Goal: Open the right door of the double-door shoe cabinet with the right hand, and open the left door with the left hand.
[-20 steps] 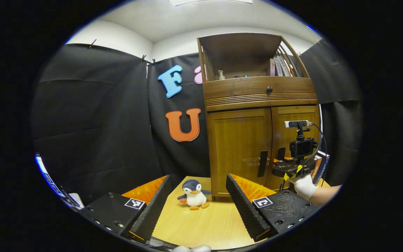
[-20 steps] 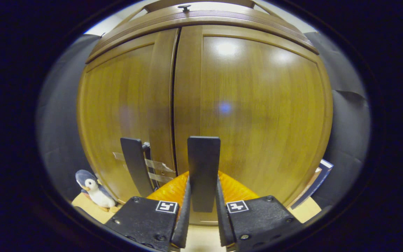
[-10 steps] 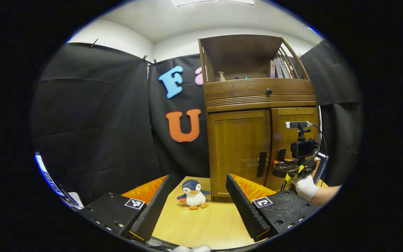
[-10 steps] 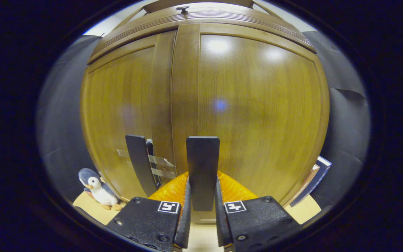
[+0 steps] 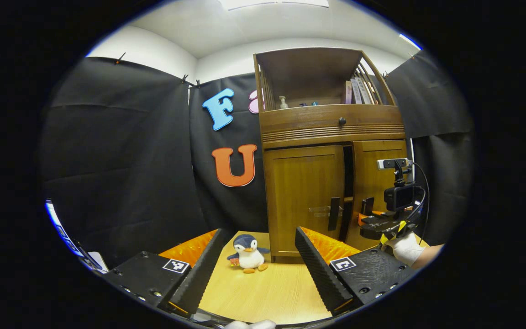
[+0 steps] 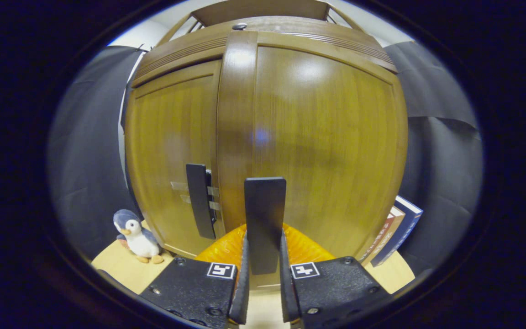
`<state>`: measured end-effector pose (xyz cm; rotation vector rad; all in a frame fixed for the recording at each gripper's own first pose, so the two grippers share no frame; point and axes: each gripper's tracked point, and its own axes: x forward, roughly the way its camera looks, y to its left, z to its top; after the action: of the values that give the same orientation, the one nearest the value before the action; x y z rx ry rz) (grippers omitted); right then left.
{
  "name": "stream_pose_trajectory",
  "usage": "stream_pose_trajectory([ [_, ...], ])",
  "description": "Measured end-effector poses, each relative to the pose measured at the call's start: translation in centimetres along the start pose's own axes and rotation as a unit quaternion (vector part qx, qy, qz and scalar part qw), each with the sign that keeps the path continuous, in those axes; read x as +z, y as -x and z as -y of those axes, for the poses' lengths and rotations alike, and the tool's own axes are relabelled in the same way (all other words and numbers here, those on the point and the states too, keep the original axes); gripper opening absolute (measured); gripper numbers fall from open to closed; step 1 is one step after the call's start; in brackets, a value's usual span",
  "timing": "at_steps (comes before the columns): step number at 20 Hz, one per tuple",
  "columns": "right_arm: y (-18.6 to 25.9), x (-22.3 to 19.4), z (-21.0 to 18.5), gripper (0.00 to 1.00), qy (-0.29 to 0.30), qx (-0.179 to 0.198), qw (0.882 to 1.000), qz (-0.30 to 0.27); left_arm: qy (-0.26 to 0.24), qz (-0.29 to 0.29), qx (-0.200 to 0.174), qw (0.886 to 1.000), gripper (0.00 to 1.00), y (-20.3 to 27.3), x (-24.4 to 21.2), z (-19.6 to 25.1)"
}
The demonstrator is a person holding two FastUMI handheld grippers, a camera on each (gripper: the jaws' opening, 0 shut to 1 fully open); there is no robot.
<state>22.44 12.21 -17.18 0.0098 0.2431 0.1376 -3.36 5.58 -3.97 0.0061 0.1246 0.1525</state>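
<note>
The right gripper (image 6: pixel 263 269) was clenched on the right door handle (image 6: pixel 265 219), both fingers pressing its black bar. The right door (image 6: pixel 322 146) stood slightly ajar, a dark gap showing along its inner edge in the left gripper view. The left gripper (image 5: pixel 258 260) hung released, jaws wide, holding nothing. At twelve o'clock beyond it a toy penguin (image 5: pixel 247 247) sat on the table (image 5: pixel 267 292). At one o'clock stood the shoe cabinet (image 5: pixel 331 132), its left door (image 5: pixel 304 196) closed. Books (image 6: pixel 393 235) leaned at four o'clock in the right gripper view.
</note>
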Motion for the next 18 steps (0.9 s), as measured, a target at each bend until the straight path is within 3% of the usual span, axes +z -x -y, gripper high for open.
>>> stream_pose_trajectory([
  [18, 11.4, -2.7, 7.1, 0.26, -0.003, -0.024, 1.0, -0.01, 0.024, 0.0, -0.032, 0.999, 0.96, 2.9, -0.4, 2.3],
])
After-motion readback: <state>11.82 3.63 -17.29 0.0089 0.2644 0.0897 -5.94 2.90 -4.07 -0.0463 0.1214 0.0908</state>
